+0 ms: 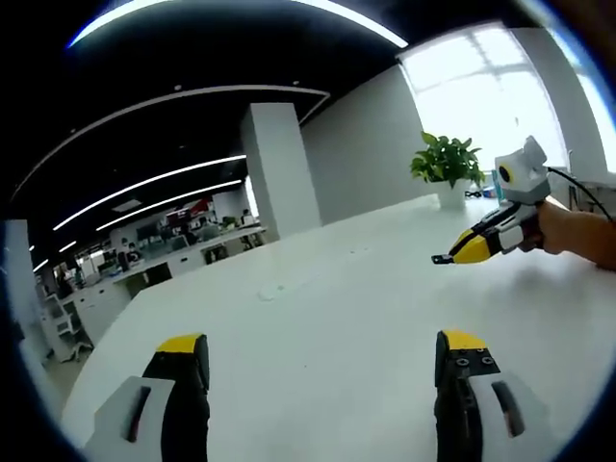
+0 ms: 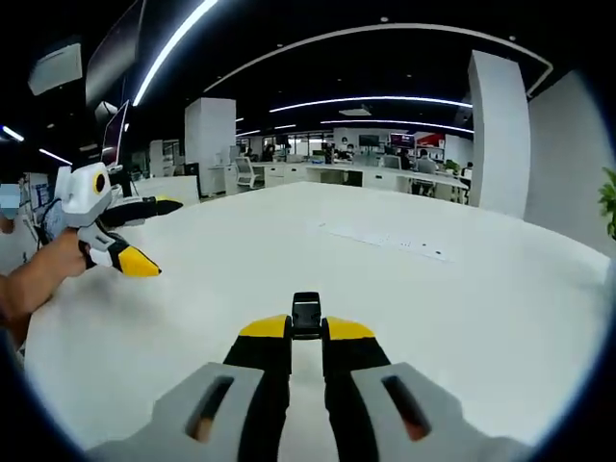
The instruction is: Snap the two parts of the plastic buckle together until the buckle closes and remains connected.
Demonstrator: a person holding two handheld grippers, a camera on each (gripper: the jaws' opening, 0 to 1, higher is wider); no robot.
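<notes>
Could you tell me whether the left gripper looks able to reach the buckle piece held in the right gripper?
Probably yes: the left gripper is open over bare white table, and the right gripper holds the black buckle piece out at its fingers' tips with nothing between.

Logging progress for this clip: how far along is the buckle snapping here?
Early. Done: the right gripper has pinched a small black buckle part above the white table. In hand: only that piece. Left: the left gripper is open and empty; nothing is joined yet.

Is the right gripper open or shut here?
Shut: in the right gripper view, the right gripper has its jaws pinching a small black buckle part.
</notes>
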